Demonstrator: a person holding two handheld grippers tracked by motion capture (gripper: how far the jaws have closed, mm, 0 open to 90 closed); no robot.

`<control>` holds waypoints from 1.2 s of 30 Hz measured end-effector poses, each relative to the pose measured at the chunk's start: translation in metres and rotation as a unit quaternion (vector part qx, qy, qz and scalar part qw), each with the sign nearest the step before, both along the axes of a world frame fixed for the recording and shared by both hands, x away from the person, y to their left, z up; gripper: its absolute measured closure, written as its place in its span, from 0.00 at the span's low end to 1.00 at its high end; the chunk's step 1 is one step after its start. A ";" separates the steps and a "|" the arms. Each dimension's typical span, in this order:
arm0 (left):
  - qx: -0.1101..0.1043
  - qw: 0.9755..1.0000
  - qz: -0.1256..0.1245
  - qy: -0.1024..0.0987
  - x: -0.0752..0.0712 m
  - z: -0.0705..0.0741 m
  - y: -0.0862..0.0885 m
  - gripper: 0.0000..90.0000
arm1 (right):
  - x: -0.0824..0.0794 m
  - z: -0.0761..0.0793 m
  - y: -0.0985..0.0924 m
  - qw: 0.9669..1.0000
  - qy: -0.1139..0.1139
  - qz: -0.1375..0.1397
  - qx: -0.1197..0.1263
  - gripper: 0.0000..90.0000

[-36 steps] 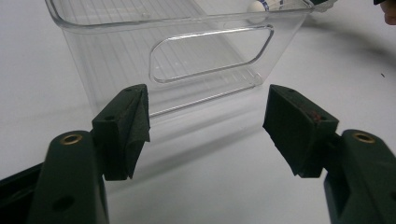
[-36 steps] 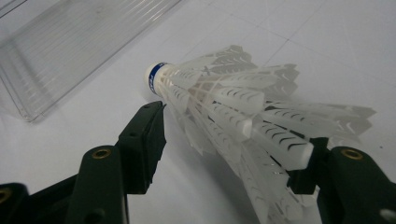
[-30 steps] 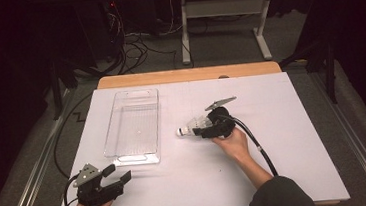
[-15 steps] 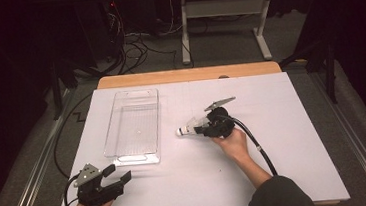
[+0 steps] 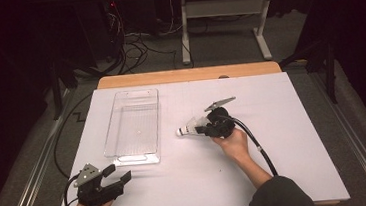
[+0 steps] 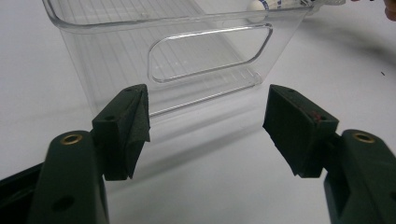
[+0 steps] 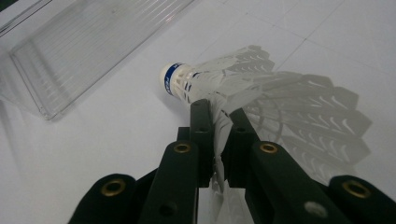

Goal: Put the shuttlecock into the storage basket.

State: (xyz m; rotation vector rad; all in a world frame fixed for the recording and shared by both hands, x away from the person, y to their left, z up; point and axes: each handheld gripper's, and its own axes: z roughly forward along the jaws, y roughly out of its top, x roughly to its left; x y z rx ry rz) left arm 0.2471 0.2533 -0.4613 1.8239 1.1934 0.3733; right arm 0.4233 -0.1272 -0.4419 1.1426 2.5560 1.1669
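Clamped on the feather skirt of a white shuttlecock (image 7: 219, 86), the right gripper (image 7: 218, 122) has just been closing its jaws, and in the right gripper view the two black jaws now stand almost together with a fold of feathers pinched between them. From there the shuttlecock's rounded cork end, ringed with a blue band, points away toward 11 o'clock, and the rest of the feathers fan out toward 3 o'clock above their own shadow on the white table (image 7: 84, 154).

In the high view the right gripper (image 5: 204, 128) lies near the middle of the table (image 5: 294, 138), with the shuttlecock (image 5: 188, 129) sticking out at its 9 o'clock side, cork end foremost. I cannot tell whether the shuttlecock touches the surface. A clear plastic bin (image 5: 133, 125) sits just beside it, at 9 o'clock from the shuttlecock, apart from it, its long side running toward 12 o'clock.

At 7 o'clock from the bin, near the table's front edge, the left gripper (image 5: 117, 173) rests in the person's hand with its jaws spread wide and nothing between them. In the left gripper view its pads (image 6: 135, 119) stand well apart, facing the near end wall of the bin (image 6: 187, 56) with its oval handle cut-out.
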 end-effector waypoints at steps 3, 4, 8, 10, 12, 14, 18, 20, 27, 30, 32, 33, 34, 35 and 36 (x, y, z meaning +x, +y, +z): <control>0.000 1.000 0.000 0.000 0.000 0.000 0.000 0.36 | 0.000 0.000 -0.001 1.000 0.001 0.001 0.000 0.96; 0.000 1.000 0.000 0.000 0.000 0.000 0.000 0.36 | 0.000 0.000 -0.001 1.000 0.002 0.000 0.000 0.96; 0.001 1.000 0.000 0.001 0.000 0.000 0.000 0.36 | -0.001 0.001 -0.001 1.000 0.001 0.001 0.002 0.96; 0.001 1.000 0.000 0.000 0.000 0.000 0.000 0.36 | -0.001 0.002 -0.001 1.000 0.001 0.000 0.002 0.96; 0.001 1.000 0.000 0.000 0.000 0.000 0.000 0.36 | -0.002 0.003 -0.002 1.000 0.000 0.001 0.003 0.97; 0.001 1.000 0.000 0.000 0.000 0.000 0.000 0.36 | -0.002 0.004 -0.002 1.000 0.000 0.001 0.006 0.97; 0.001 1.000 0.000 0.000 0.000 0.000 0.000 0.36 | -0.003 0.006 -0.004 1.000 -0.001 -0.001 0.008 0.97; 0.001 1.000 0.000 0.000 0.000 0.000 0.000 0.36 | -0.003 0.008 -0.005 1.000 -0.001 -0.002 0.009 0.97; 0.002 1.000 0.001 -0.001 0.000 0.000 0.000 0.36 | -0.003 0.011 -0.007 1.000 -0.002 -0.004 0.012 0.97; 0.002 1.000 0.001 0.000 0.000 0.000 0.000 0.36 | -0.004 0.013 -0.008 1.000 -0.003 -0.002 0.011 0.97; 0.002 1.000 0.001 0.000 0.000 0.000 0.000 0.36 | -0.004 0.015 -0.008 1.000 -0.005 -0.001 0.013 0.97; 0.002 1.000 0.001 0.000 0.000 0.000 0.000 0.36 | -0.004 0.017 -0.008 1.000 -0.005 -0.002 0.014 0.97; 0.001 1.000 0.001 0.000 0.000 0.000 0.000 0.36 | -0.004 0.017 -0.008 1.000 -0.004 -0.002 0.016 0.97; 0.001 1.000 0.002 0.000 0.000 0.000 0.000 0.36 | -0.004 0.018 -0.008 1.000 -0.005 -0.001 0.015 0.97; 0.001 1.000 0.002 0.000 0.000 0.000 0.001 0.36 | -0.004 0.019 -0.008 1.000 -0.006 0.000 0.015 0.97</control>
